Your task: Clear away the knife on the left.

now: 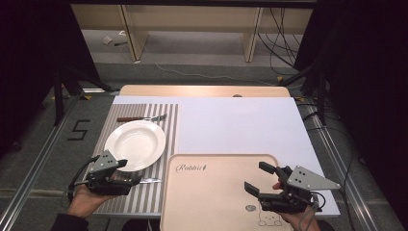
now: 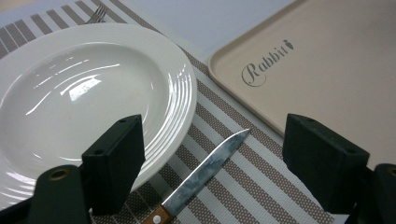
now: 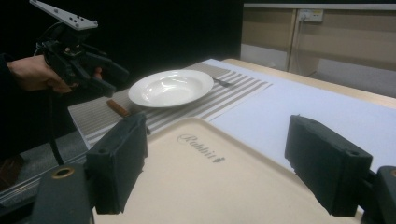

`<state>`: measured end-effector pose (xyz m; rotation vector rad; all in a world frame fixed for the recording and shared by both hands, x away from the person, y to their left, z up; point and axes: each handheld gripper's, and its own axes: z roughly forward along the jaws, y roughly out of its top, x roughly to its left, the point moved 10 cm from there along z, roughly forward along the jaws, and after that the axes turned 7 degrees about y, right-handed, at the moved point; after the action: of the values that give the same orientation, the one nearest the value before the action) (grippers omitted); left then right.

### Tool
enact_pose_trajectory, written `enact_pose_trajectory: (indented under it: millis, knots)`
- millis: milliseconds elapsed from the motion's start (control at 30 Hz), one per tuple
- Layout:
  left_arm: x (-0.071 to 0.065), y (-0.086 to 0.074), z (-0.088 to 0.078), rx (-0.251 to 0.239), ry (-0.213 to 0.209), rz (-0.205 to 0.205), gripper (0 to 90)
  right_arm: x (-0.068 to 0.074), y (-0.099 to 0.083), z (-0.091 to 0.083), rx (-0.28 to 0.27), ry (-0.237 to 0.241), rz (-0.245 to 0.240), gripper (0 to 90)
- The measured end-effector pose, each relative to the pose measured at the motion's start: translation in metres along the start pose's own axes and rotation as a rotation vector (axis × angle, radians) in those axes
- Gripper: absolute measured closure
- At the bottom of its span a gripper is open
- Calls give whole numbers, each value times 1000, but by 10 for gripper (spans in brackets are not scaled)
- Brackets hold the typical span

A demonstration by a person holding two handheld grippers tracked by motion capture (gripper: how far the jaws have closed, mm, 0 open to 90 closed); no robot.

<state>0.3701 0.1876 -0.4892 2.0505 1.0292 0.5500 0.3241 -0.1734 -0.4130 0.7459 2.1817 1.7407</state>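
A white deep plate sits on a striped placemat. Beyond it lies a fork with a brown handle. A wood-handled knife lies on the mat near the plate's front rim. My left gripper is open, its jaws either side of the knife blade and above it. Over a beige "Rabbit" tray, my right gripper is open and holds nothing.
A white sheet covers the table to the right of the mat and behind the tray. The tray overhangs the table's near edge. Black stands and cables lie on the floor around the table.
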Motion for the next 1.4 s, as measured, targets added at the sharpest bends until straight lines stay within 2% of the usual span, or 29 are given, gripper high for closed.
enact_pose_trajectory:
  millis: [300,533,633,767,933,1067,1167,1333,1400]
  knots:
    - [-5,-10,1,67,-34,43,209,0,0,0,1,1,1,221]
    - [-11,-27,3,175,-75,89,222,0,0,0,-4,-1,3,221]
    - [-11,-33,5,214,-74,105,223,0,0,0,-4,-1,3,221]
    - [-5,-39,7,257,-54,100,223,-1,0,0,-4,-1,2,221]
    - [8,-51,9,326,-15,95,224,0,0,0,-3,0,4,221]
    - [18,-55,12,354,15,85,227,0,0,0,-1,1,4,221]
    - [23,-57,14,370,16,74,241,0,0,0,0,1,4,221]
    - [36,-63,19,434,46,70,266,-1,0,1,1,-1,5,222]
    - [38,-63,20,432,50,69,279,-1,-1,1,2,-1,4,222]
